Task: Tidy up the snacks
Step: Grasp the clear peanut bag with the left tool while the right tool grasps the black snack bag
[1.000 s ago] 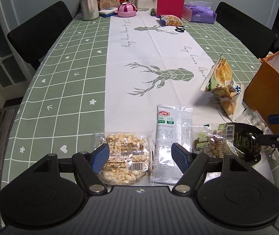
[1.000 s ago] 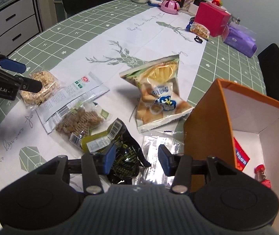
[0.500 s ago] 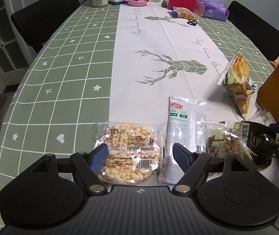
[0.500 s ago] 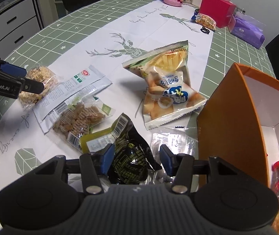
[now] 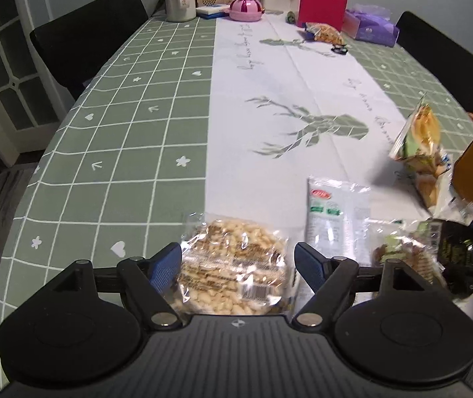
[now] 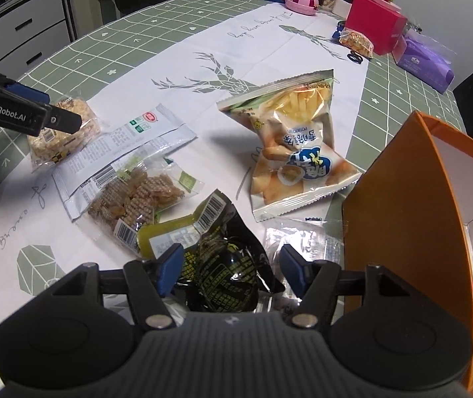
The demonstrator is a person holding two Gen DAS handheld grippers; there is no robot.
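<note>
A clear, crinkly puffed-rice pack (image 5: pixel 233 265) lies near the table's near edge, a round pale cake inside. Beside it sits a flat silvery sachet (image 5: pixel 334 219), then a clear bag of ridged brown crackers (image 6: pixel 137 199), then a glossy black pouch (image 6: pixel 223 272) with a rounded bulge. A puffy chip bag (image 6: pixel 296 146) leans just by the orange box (image 6: pixel 399 232), a stiff, white-lined carton at the table's right edge.

The left gripper (image 5: pixel 238 265) is opening, jaws wide either side of the rice pack, pads clear of it. The right gripper (image 6: pixel 228 270) is opening too, jaws astride the black pouch without pressing it.

The table (image 5: pixel 120 132) wears a smooth green checked cloth with a white deer runner; black chairs (image 5: pixel 87 36) stand around it.
</note>
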